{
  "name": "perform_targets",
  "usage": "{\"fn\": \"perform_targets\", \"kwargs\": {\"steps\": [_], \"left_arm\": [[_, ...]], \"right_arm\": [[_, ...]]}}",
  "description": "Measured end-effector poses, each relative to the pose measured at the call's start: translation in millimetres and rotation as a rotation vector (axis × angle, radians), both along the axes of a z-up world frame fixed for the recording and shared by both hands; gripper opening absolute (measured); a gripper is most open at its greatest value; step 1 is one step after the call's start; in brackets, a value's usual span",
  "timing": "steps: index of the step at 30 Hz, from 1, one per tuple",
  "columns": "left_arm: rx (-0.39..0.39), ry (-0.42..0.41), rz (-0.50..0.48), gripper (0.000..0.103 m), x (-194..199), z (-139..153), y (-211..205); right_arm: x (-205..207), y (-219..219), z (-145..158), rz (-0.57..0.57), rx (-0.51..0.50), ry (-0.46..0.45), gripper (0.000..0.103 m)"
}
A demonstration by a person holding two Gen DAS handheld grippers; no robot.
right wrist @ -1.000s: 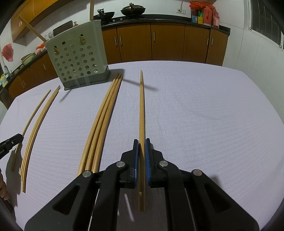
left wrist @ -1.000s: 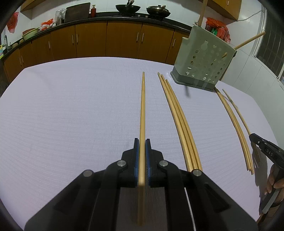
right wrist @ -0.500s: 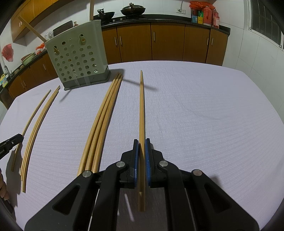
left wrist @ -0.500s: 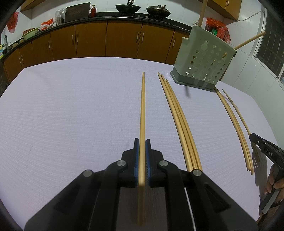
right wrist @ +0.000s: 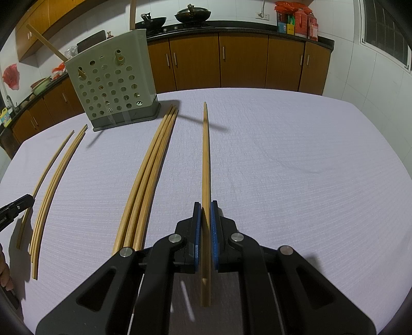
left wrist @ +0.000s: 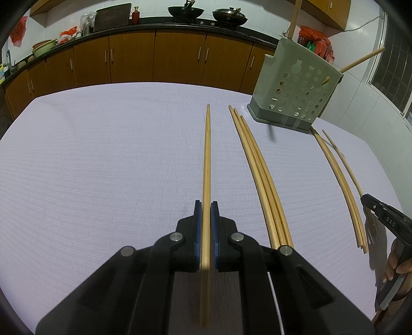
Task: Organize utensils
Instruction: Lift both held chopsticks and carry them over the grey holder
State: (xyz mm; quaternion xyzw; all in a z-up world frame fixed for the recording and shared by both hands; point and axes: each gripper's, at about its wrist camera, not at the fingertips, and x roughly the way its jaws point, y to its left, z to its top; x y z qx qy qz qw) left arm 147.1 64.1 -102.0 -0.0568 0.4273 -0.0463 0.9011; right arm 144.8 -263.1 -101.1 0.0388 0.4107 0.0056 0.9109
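My left gripper [left wrist: 206, 206] is shut on a long wooden chopstick [left wrist: 206, 154] that points forward over the white tablecloth. My right gripper [right wrist: 205, 206] is likewise shut on another chopstick [right wrist: 205, 154]. Between them lie two bundles of chopsticks: one [left wrist: 260, 175] beside the left gripper, the other [right wrist: 146, 180] beside the right. A grey-green perforated holder [left wrist: 296, 92] [right wrist: 116, 90] stands at the far end, and two sticks rise out of its top. Each gripper shows at the edge of the other's view: the right gripper [left wrist: 364, 199] and the left gripper [right wrist: 28, 200].
The table [left wrist: 103, 154] carries a white cloth with rounded edges. Behind it run brown kitchen cabinets [right wrist: 244, 64] under a dark counter with woks [left wrist: 185, 10] and red packages [right wrist: 296, 18]. A person's fingers [left wrist: 394, 262] grip the right tool's handle.
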Motion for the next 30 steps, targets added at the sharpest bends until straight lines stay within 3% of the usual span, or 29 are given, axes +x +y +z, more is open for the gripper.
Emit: {"fn": "perform_targets", "kwargs": {"steps": [6,17,30], "left_arm": [[0.006,-0.001,-0.001,0.010,1,-1,0],[0.100,-0.022,-0.049,0.008,-12,4,-12],[0.050,-0.339,-0.055,0.007,-28,134,-4]], "right_arm": [[0,0,0,0.000,0.007,0.000,0.009],[-13,-7,6,0.003,0.015,-0.025,0.008],[-40,-20,121,-0.010,0.045,-0.372,0.007]]}}
